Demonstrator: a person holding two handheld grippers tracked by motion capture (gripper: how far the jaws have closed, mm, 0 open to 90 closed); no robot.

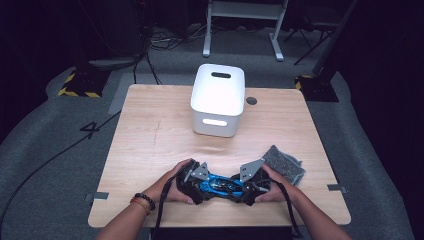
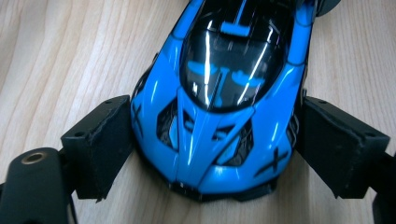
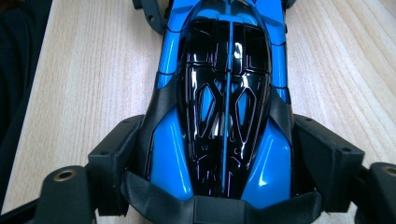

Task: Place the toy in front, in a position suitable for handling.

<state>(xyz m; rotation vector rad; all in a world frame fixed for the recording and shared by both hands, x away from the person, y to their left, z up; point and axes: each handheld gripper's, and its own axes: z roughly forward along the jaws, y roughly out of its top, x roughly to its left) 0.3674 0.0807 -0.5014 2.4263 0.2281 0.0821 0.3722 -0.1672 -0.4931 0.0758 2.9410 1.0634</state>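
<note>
Standing past the middle of the pale wooden table (image 1: 145, 130), a white rounded plastic bin (image 1: 218, 99) with slot handles; from the high view its inside cannot be made out.

Landmark: the bin. Nearer the person than the bin, close to the table's near edge, lies a glossy blue and black toy sports car (image 1: 220, 184), resting crosswise on the wood. To the right of the car, also nearer than the bin, a dark grey fuzzy cloth (image 1: 286, 164) lies flat, just beside the right hand.

Car's look: bright blue body, black glass canopy with reflections, black vents, small dark X marks on the fenders at one end (image 2: 212, 116); other end has a black lattice deck and a dark wing (image 3: 224, 121).

Left gripper (image 1: 192, 177): jaws at mid spread, one pad against each flank of the car's end in the left gripper view, gripping it.

Right gripper (image 1: 252, 179): jaws wide, pads hugging both sides of the car's other end in the right gripper view.

Both hands low on the table, facing each other across the car.
</note>
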